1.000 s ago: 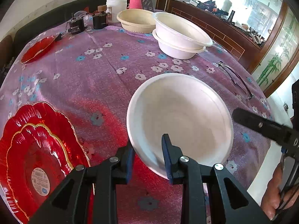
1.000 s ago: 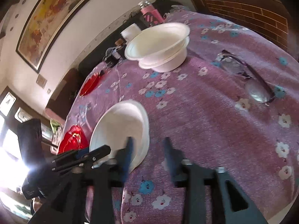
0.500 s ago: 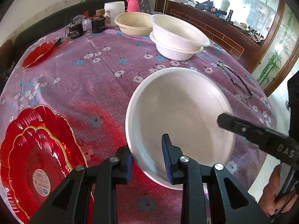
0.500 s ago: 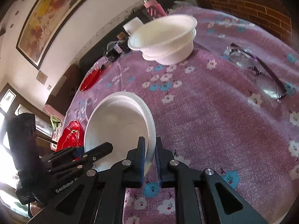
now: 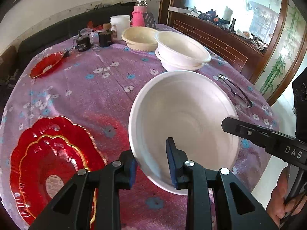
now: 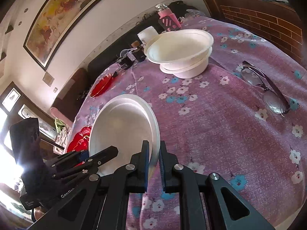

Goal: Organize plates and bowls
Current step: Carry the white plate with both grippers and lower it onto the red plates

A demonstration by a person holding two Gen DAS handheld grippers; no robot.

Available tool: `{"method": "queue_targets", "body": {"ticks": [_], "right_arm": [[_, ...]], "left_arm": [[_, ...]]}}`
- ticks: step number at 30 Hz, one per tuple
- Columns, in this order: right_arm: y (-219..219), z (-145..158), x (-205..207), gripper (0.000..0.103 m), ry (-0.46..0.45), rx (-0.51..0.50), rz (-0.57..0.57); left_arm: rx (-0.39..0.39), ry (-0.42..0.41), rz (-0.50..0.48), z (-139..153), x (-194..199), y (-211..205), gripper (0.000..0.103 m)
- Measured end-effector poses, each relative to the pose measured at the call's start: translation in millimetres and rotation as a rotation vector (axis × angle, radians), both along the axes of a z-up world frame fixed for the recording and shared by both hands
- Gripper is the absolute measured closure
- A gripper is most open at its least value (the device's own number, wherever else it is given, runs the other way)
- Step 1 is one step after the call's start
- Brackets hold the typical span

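A white bowl (image 5: 184, 118) is lifted and tilted above the purple flowered tablecloth; it also shows in the right wrist view (image 6: 122, 126). My left gripper (image 5: 151, 164) straddles its near rim, jaws still apart. My right gripper (image 6: 154, 159) is shut on the bowl's opposite rim. Two stacked white bowls (image 5: 182, 55) stand at the far side, also in the right wrist view (image 6: 182, 51). Two stacked red plates (image 5: 51, 164) lie at the near left, and a small red plate (image 5: 47, 65) at the far left.
A beige bowl (image 5: 140, 38), a white jar (image 5: 120, 23), a pink bottle (image 5: 139, 13) and small dark jars (image 5: 83, 42) stand at the table's back. Eyeglasses (image 6: 266, 90) lie at the right. A wooden cabinet stands beyond the right edge.
My right gripper closed on the white bowl's rim, and the bowl rose off the cloth and tilted. My left gripper stayed around the near rim.
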State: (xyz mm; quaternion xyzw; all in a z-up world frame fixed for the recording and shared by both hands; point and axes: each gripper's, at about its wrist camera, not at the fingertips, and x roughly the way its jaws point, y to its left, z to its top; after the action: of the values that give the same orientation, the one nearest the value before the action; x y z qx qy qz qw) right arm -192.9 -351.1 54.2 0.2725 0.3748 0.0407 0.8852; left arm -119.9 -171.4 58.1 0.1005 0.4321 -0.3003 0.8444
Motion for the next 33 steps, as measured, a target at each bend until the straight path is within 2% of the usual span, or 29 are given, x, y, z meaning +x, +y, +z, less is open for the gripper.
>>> {"method": "queue_targets", "body": {"ticks": [9,16,24,33], "right_arm": [[35.6,17.0,16.8,0.092,-0.015,-0.022,0.083],[86.4,24.9,39.4,0.092,-0.022,-0.055,0.193],[141.8,11.2,63.6,0.092,0.019,-0.03,0.315],[187.9,-9.1,78.6,0.091,0.076,-0.026,0.405]], "left_arm": [[-0.02,-0.034,0.057,10.4,-2.5,42.3,0.076],[-0.042,-0.043,0.173,13.3,3.4,98.0,0.076],[-0.026,-0.055,0.281,12.3,1.2,156.9,0.075],[0.005,0.0,0.357,-11.9,2.5,196.1,0.075]]}}
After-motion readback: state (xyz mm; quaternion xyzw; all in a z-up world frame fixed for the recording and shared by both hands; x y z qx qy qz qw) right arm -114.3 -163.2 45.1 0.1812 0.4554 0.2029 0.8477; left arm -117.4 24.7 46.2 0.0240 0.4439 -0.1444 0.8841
